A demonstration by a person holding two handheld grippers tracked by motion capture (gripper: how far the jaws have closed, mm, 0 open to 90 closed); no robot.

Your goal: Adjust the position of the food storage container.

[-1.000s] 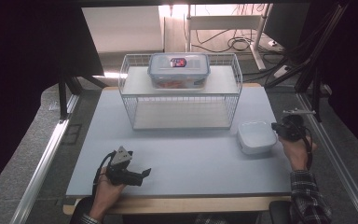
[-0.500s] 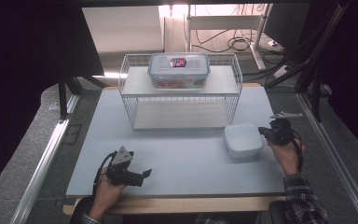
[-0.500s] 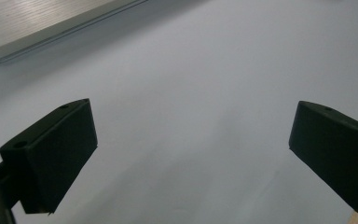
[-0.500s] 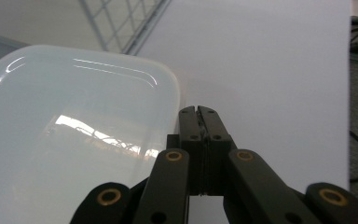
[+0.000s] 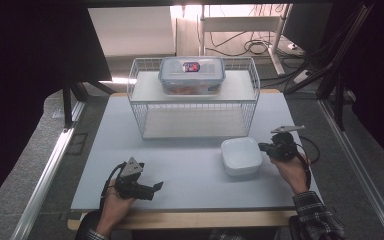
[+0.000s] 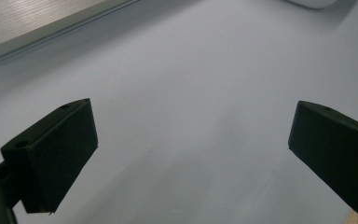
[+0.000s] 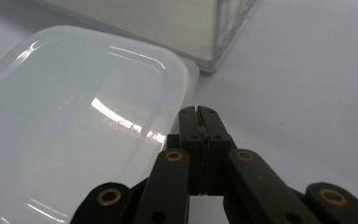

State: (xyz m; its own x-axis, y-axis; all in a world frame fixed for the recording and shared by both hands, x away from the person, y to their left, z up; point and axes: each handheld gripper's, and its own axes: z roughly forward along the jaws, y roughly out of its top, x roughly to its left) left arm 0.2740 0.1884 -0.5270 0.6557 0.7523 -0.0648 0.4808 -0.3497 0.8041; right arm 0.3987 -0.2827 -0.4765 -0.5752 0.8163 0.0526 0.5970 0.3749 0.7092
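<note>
pushing sideways looks to be the work in hand: the right gripper (image 5: 266, 148) sits at the right centre of the high view with its jaws clenched together, nothing between them, and its closed tip lies against the right edge of the white container (image 5: 241, 155). in the right gripper view the tip (image 7: 199, 113) rests just at the rim of the container (image 7: 74, 116), touching or very nearly so; i cannot tell whether it presses. the container lies flat on the pale blue table (image 5: 190, 165), just right of centre in the high view, in front of the lower right corner of the wire rack (image 5: 194, 107).

it looks like thin, glossy translucent plastic with rounded corners, so i judge it light, fairly stiff and slippery, and likely to slide easily on the smooth table. a nudge off the middle of a side would probably spin it rather than move it straight. for lifting, the thin rim at a straight edge seems the best place to pinch, since the smooth top gives the jaws nothing to bite.

the left gripper (image 5: 152, 188) rests at the lower left of the high view, released, its jaws standing wide apart over bare table. a lidded box (image 5: 191, 75) sits on top of the rack, well apart.
</note>
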